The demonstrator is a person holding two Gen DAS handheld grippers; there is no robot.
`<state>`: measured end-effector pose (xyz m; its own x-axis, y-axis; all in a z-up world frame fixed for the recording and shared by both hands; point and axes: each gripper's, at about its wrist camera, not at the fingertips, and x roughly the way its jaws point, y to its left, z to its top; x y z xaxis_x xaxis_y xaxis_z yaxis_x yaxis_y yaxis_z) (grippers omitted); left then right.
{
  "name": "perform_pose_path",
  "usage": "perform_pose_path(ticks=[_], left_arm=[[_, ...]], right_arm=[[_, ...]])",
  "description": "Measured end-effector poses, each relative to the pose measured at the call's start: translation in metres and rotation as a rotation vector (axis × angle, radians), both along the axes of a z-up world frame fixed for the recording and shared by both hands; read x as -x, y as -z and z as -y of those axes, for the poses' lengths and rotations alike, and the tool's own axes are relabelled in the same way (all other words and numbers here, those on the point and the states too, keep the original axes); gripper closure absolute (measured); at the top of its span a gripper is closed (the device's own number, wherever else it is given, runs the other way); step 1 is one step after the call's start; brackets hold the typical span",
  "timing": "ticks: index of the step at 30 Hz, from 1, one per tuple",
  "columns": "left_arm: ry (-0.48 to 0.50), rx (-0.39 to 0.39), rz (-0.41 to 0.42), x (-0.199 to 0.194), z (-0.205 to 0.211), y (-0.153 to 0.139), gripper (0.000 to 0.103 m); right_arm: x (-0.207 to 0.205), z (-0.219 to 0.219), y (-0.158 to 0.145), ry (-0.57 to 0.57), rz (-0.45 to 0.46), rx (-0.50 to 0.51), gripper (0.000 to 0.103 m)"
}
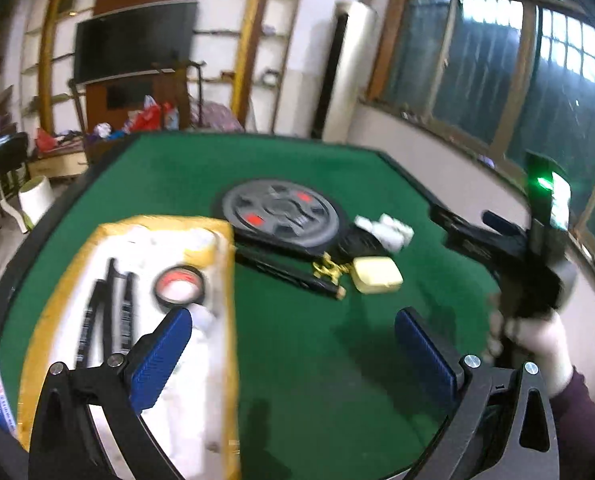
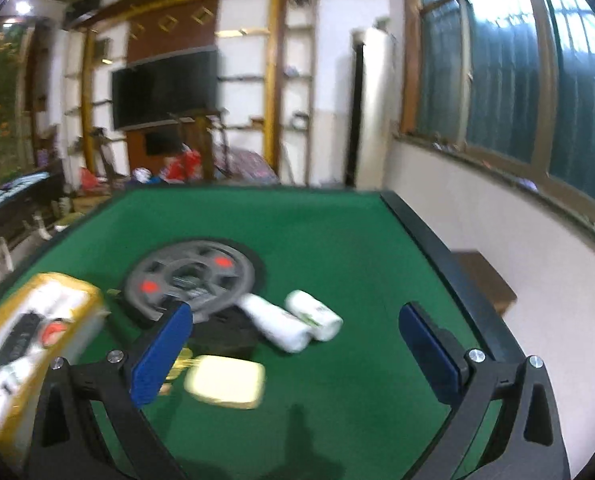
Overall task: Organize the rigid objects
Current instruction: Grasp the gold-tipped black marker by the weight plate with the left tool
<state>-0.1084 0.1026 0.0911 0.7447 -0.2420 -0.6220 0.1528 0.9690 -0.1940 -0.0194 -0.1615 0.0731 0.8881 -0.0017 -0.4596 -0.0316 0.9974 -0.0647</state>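
While both grippers are held spread wide and empty, the left gripper (image 1: 293,344) above green felt beside the yellow-rimmed box (image 1: 129,304), a cream case (image 2: 225,386) is seen just ahead of the right gripper (image 2: 297,356), near two white rolls (image 2: 293,322); the table (image 2: 337,240) is backed by shelving and windows.

- Bare green felt covers the near middle and right of the table (image 2: 357,240), open for a gripper to pass.
- The yellow-rimmed box (image 1: 225,264) blocks the left side.
- A cluster crowds the centre: grey disc (image 1: 281,216), black stick (image 1: 289,272), cream case (image 1: 377,275), two white rolls (image 2: 293,320).
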Motion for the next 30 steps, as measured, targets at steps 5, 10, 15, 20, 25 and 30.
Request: perform_pose_path(ticks=[5,10,15,20,25,30], left_arm=[[-0.019,0.012,-0.112,-0.025,0.029,0.015,0.001],[-0.089,0.014,-0.215,-0.068,0.05,0.039,0.002],[-0.165,-0.061,-0.261,-0.115,0.063,0.064,0.014],[-0.173,-0.103,-0.297,-0.141,0.061,0.08,0.061],[-0.113,-0.14,-0.29,-0.131,0.06,0.081,0.077],[-0.041,-0.141,-0.319,-0.104,0.06,0.08,0.087]], right_arm=[[-0.03,0.035,0.032,0.07,-0.06,-0.061,0.0],[-0.027,0.068,0.037,0.112,-0.059,-0.199,0.0],[-0.023,0.075,0.033,0.105,-0.052,-0.231,0.0],[-0.02,0.068,0.03,0.076,-0.042,-0.21,0.0],[-0.017,0.058,0.028,0.063,-0.035,-0.178,0.0],[-0.02,0.056,0.03,0.065,-0.047,-0.179,0.0]])
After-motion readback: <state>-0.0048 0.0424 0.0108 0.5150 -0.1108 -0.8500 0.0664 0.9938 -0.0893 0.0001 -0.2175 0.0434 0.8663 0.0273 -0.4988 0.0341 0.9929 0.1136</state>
